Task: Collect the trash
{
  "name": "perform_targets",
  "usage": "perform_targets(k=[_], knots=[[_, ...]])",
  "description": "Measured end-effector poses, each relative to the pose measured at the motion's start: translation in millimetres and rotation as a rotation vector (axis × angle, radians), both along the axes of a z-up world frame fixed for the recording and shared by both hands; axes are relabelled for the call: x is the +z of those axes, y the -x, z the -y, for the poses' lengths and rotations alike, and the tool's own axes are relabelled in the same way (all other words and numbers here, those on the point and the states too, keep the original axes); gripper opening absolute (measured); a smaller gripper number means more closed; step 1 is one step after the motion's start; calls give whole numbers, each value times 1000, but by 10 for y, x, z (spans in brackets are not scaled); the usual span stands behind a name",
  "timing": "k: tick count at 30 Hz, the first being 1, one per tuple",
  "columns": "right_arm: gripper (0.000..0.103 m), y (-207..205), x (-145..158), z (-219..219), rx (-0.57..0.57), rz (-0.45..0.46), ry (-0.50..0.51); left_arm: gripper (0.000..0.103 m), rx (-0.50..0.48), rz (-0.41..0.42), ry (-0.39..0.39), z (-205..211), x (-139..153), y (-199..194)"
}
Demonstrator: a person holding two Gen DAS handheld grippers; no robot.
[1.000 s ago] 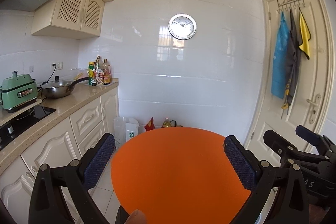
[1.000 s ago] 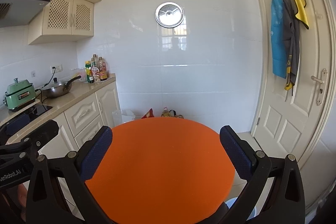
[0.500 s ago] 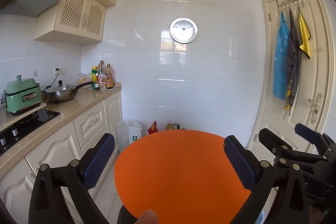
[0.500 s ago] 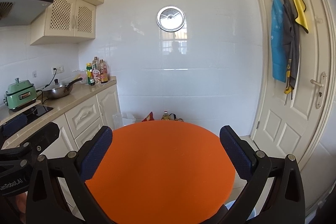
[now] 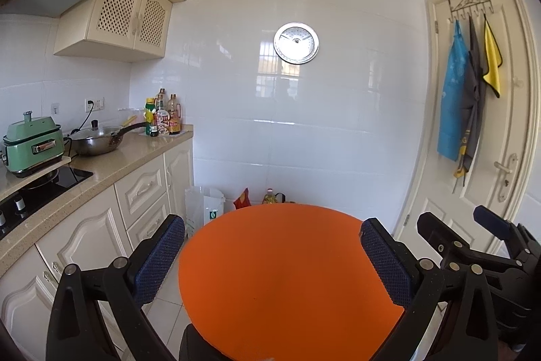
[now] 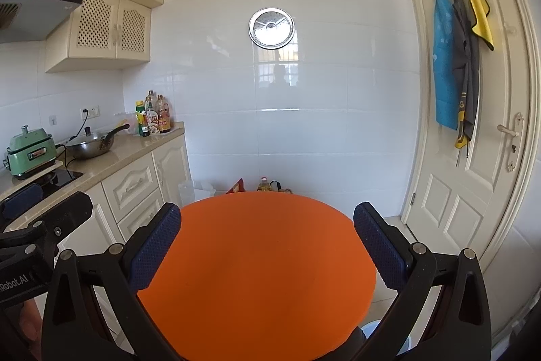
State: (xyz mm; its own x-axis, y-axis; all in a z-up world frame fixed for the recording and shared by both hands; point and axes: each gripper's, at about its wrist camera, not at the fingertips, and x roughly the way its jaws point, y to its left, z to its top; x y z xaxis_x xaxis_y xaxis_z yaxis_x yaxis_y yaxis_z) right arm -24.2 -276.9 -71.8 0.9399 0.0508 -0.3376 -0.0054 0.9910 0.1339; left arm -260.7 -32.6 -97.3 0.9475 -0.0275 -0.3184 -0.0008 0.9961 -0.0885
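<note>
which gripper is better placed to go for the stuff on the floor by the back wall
Neither clearly. The left gripper and right gripper are both open, side by side, and the orange disc blocks the red bag alike.

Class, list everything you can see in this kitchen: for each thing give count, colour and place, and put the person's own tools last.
Round table: one, orange, foreground.
Cooker: one, green, counter, far left.
Pan: one, steel, lidded, right of cooker.
Bottles: several, mixed, counter's far end.
Hob: one, black, set into the counter.
Round disc: one, silver, back wall.
Hanging cloths: blue, grey, yellow, door hooks.
Bag: one, white, floor by the cupboards.
Floor bottle: one, yellowish, behind table.
Left tool: one, black, blue pads, open.
Right tool: one, same, open.
</note>
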Motion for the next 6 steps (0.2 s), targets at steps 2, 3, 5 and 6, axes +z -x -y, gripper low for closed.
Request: perform_targets(k=[2, 3, 5, 6], knots=[[103, 2, -8, 6, -2, -1, 0, 102, -3, 2, 0, 21, -14, 5], [103, -4, -5, -2, -3, -1, 1, 102, -7, 3, 2, 21, -12, -6], [103, -9, -18, -4, -1, -5, -1, 102, -9, 8, 13, 26, -42, 19], [103, -8, -24, -11, 0, -5, 0, 102, -11, 9, 16, 8, -24, -12]])
